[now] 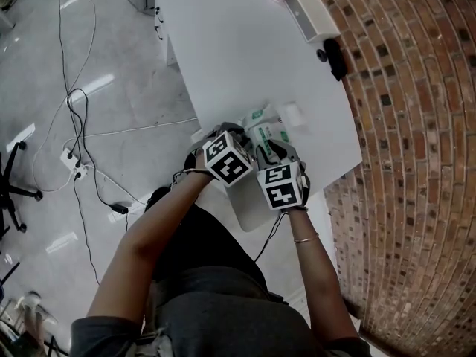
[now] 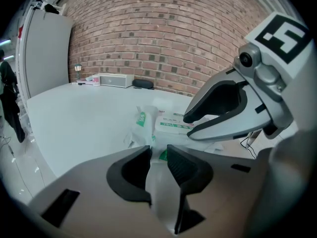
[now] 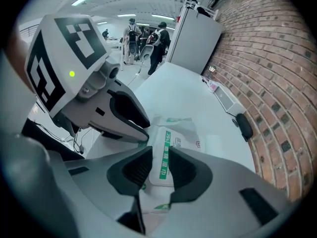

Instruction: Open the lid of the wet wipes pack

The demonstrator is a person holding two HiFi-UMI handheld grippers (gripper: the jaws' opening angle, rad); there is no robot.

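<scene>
- The pack (image 1: 264,131) lies near the table's (image 1: 223,50) near edge, in front of the person, with both grippers at it.
- The left gripper (image 1: 244,136) is at the pack's near left end, pointing down at a slant. In its own view its jaws stand a narrow gap apart. A green-printed corner of the pack (image 2: 171,123) sits at the mouth of that gap, just against one tip, and nothing is visibly pinched.
- The right gripper (image 1: 275,149) comes in steeply from above, just beside the left one, so the two marker cubes nearly touch.
- In the right gripper view its jaws are also slightly spread. The lid (image 3: 166,143) (white, with a green stripe) shows through the gap and lies flat on the pack.
- The left gripper view shows the right gripper (image 2: 190,128) with its tips just over the pack's top.
- At the table's far end, by the brick wall (image 1: 416,162), are a white box (image 1: 312,13) and a small black thing (image 1: 335,58), both well apart from the pack.
- Cables (image 1: 74,125) trail across the floor to the left.
</scene>
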